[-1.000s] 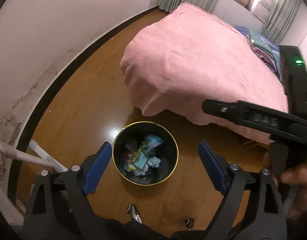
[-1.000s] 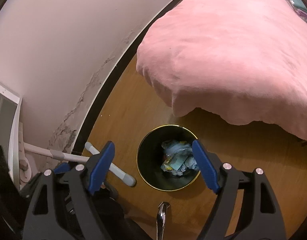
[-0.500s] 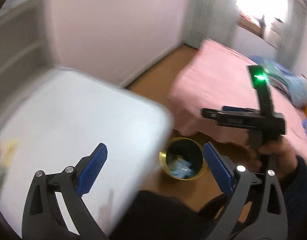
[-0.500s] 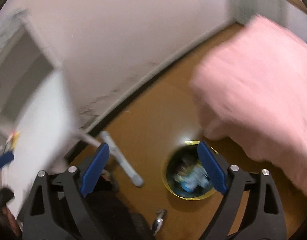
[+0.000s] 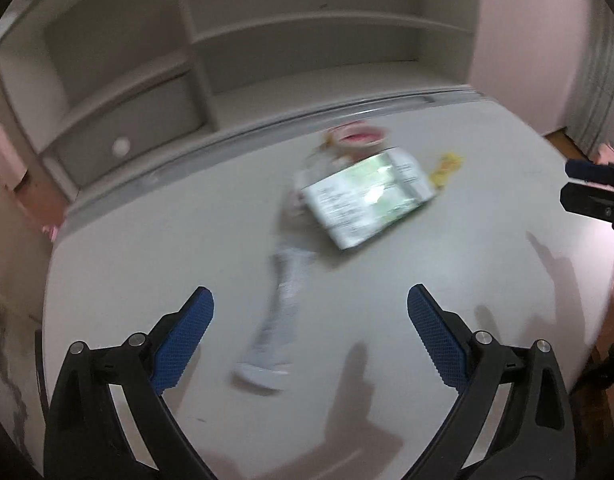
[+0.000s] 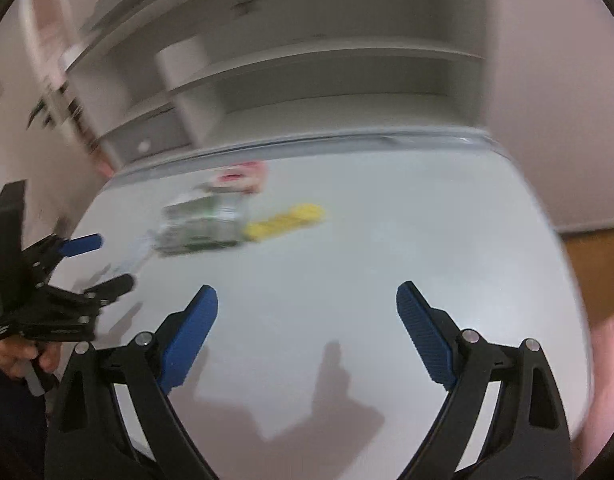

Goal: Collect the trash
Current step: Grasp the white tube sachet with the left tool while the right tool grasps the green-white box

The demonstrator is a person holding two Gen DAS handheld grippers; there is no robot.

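Note:
Both views are motion-blurred. Trash lies on a white desk top (image 5: 487,208): a green and white carton (image 5: 367,198), a long clear wrapper (image 5: 285,300) in front of it, a pink and white piece (image 5: 357,138) behind it, and a yellow wrapper (image 5: 447,166) to its right. The carton (image 6: 203,226), yellow wrapper (image 6: 285,220) and pink piece (image 6: 241,174) also show in the right wrist view. My left gripper (image 5: 309,340) is open and empty above the desk, near the clear wrapper. My right gripper (image 6: 307,332) is open and empty over bare desk (image 6: 387,240).
White shelving with a knobbed drawer (image 5: 123,128) stands behind the desk. A pale wall is on the right (image 6: 547,100), and wooden floor (image 6: 595,264) shows past the desk's right edge. Each gripper sees the other at its side (image 5: 595,196) (image 6: 51,292).
Both grippers swung up and away from the black bin on the floor by the pink bed to the white desk. The bin and bed have left both views. Both stayed open.

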